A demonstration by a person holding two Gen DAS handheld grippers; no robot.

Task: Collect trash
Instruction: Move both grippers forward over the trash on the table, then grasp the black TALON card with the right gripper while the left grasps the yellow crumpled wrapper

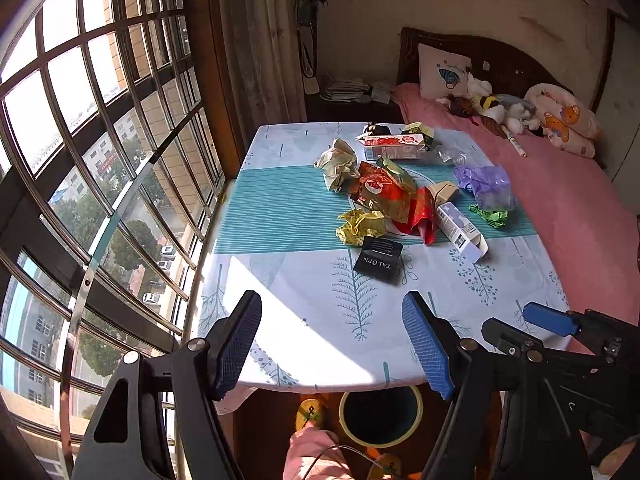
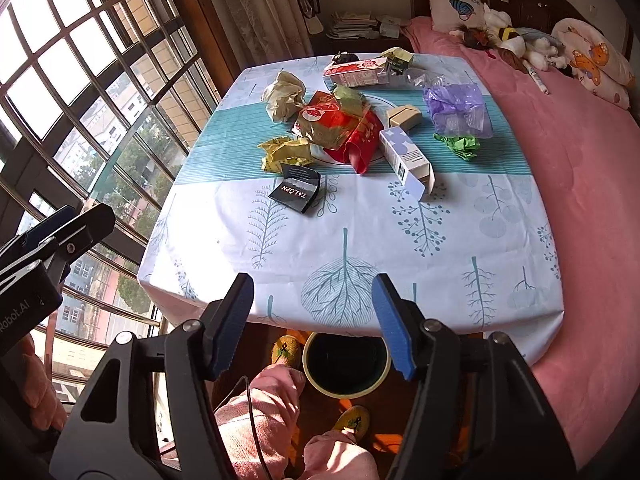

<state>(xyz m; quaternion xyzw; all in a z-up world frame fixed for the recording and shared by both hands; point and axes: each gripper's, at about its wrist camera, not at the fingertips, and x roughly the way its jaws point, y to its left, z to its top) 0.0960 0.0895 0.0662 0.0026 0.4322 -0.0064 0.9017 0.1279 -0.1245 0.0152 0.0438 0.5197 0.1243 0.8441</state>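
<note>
Trash lies on the far half of the table (image 1: 304,320) (image 2: 360,248): a black TALOPN packet (image 1: 379,259) (image 2: 295,192), a yellow crumpled wrapper (image 1: 360,226) (image 2: 285,153), red snack bags (image 1: 394,196) (image 2: 344,128), a white-purple carton (image 1: 460,232) (image 2: 406,160), purple plastic (image 1: 486,186) (image 2: 458,110), green paper (image 1: 491,216) (image 2: 460,146), a crumpled beige paper (image 1: 339,162) (image 2: 283,94) and a red-white box (image 1: 394,146) (image 2: 354,72). A round bin (image 1: 380,416) (image 2: 346,362) stands on the floor under the near table edge. My left gripper (image 1: 332,340) and right gripper (image 2: 312,320) hover open and empty over the near edge.
A barred window (image 1: 100,160) runs along the left. A bed with a pink cover (image 2: 580,200), pillows and soft toys lies to the right. The person's legs in pink trousers (image 2: 260,420) and yellow slippers (image 2: 286,350) are beside the bin.
</note>
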